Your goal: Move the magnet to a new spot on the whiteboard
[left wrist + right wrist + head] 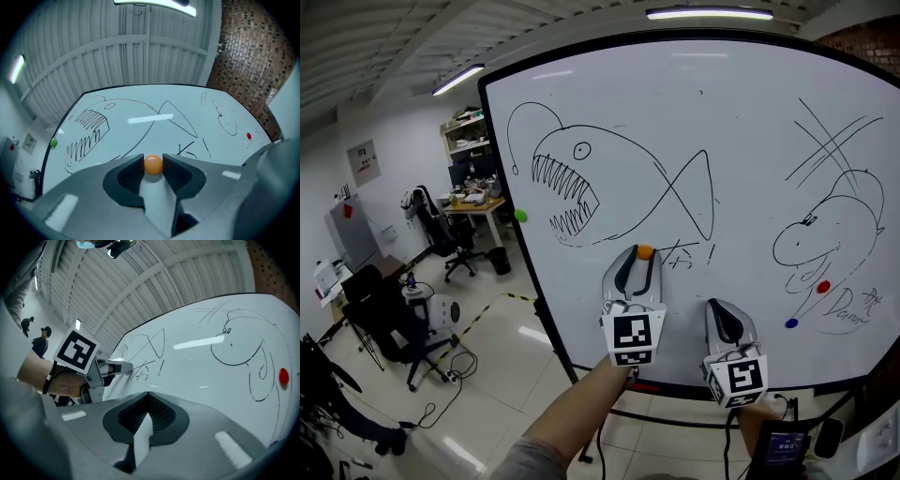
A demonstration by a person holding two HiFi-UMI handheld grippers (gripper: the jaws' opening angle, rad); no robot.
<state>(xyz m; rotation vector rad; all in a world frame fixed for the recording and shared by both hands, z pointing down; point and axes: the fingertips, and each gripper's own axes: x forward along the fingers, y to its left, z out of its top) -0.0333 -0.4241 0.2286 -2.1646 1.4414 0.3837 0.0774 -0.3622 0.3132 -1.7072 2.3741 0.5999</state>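
Note:
An orange round magnet sits between the tips of my left gripper, whose jaws are shut on it. From the head view the orange magnet shows at the top of the left gripper, close to the whiteboard below the fish drawing. My right gripper hangs lower, to the right, with its jaws together and nothing in them; in its own view the right gripper points at the board. The left gripper also shows there at the left.
On the whiteboard are a red magnet, a blue magnet and a green magnet at its left edge. Black marker drawings cover the board. Office chairs and a desk stand at the left.

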